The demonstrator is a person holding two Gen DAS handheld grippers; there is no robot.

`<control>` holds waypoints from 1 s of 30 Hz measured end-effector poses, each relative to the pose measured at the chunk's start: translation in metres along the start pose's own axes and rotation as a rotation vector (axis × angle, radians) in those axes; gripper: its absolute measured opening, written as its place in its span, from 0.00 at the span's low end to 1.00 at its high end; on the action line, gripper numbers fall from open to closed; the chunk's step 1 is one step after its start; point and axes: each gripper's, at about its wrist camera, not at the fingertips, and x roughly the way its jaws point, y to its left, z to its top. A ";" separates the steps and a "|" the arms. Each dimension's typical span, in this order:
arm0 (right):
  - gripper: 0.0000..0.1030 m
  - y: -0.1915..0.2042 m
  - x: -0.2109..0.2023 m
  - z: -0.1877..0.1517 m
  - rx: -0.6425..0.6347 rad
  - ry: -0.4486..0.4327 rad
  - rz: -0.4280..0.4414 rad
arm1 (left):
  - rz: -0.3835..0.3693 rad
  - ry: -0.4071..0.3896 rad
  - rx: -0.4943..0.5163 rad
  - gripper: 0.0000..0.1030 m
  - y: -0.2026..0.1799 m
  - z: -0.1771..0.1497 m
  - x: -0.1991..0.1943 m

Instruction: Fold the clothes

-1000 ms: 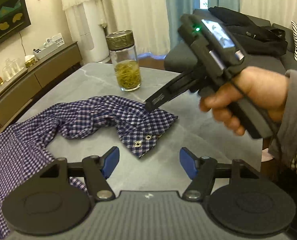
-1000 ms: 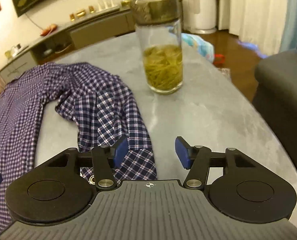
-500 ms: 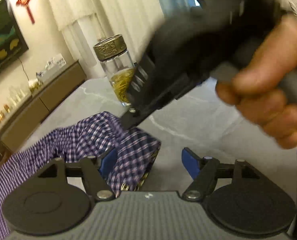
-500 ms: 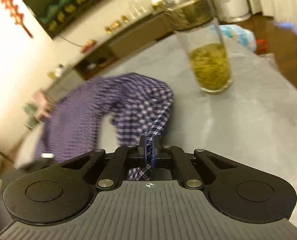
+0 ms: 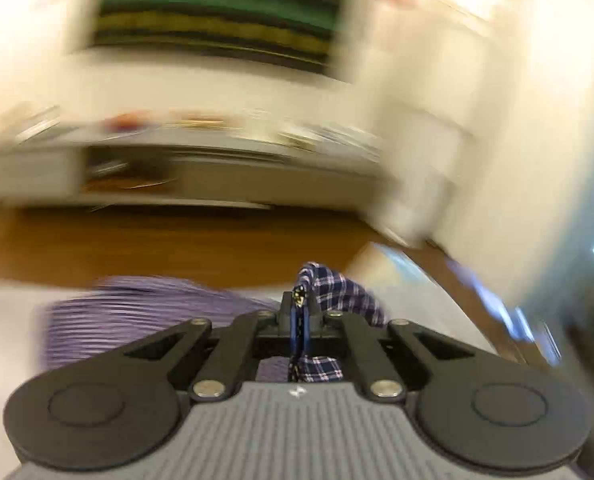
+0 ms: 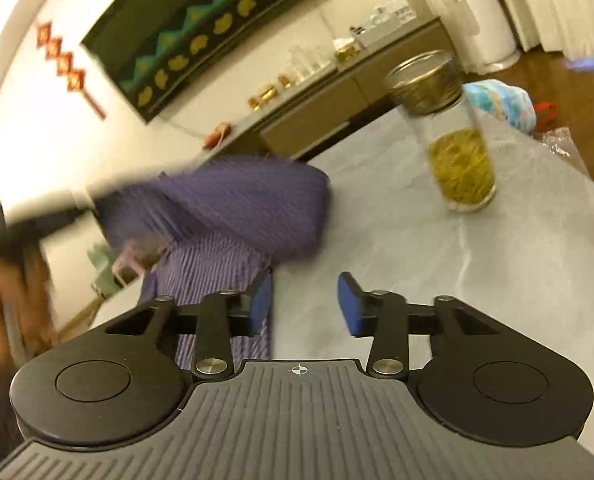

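A blue and white checked shirt [image 5: 345, 292] lies on the grey table [image 6: 457, 280]. My left gripper [image 5: 300, 312] is shut on a fold of its sleeve, and cloth sticks out above and below the pads. The left wrist view is heavily blurred. In the right wrist view the shirt [image 6: 225, 208] is a blurred purple heap, lifted at the left. My right gripper [image 6: 305, 304] hovers over the table with its jaws opening and nothing between them. The cloth passes just left of its left finger [image 6: 263, 300]. The blurred left gripper body [image 6: 17, 224] and a hand [image 6: 1, 300] show at the far left.
A glass jar [image 6: 457, 160] with a metal lid and yellow-green leaves stands on the table at the right. A low sideboard [image 6: 337, 84] with small items runs along the wall under a dark picture. Wooden floor [image 5: 177, 240] lies beyond the table edge.
My left gripper went from open to shut on the sleeve and swung towards the wall. My right gripper pinched the sleeve half a second ago, then let go, opened and rose.
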 end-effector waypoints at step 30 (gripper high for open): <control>0.00 0.147 -0.005 -0.167 -0.376 0.192 -0.085 | -0.039 -0.134 -0.246 0.03 0.150 0.045 -0.028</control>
